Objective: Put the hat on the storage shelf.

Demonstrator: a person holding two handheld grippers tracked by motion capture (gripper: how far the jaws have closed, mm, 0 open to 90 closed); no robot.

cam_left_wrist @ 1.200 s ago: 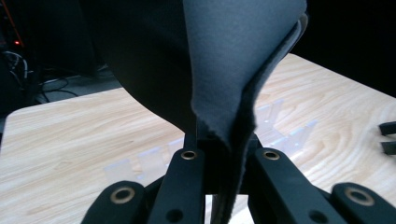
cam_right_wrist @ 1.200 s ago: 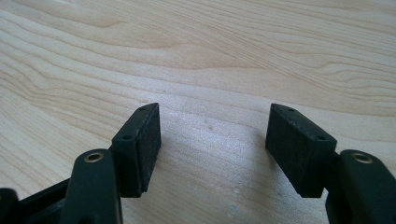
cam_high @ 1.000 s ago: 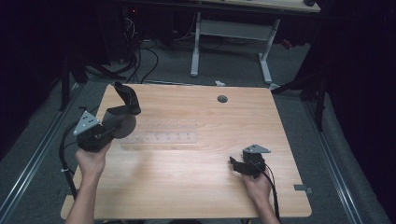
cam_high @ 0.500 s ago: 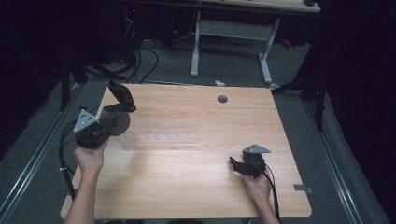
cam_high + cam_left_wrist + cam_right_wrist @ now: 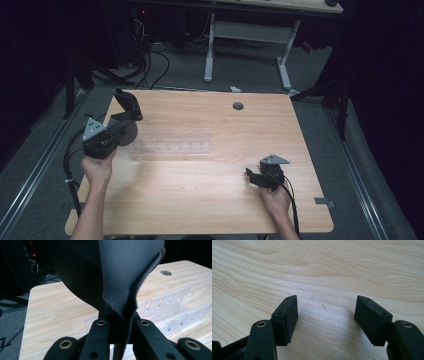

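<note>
While gripping grey cloth, left tool nears clear rack.

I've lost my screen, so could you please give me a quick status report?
Left gripper shut on dark grey folded cloth, above clear slotted plastic rack. Right gripper open, empty, low over wooden table. Nothing in the way.

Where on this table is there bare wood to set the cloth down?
Bare tabletop stretches between the left gripper, which clamps the grey cloth, and the open right gripper. The far side near the grommet hole is bare too. The clear slotted rack occupies the middle-left.
</note>
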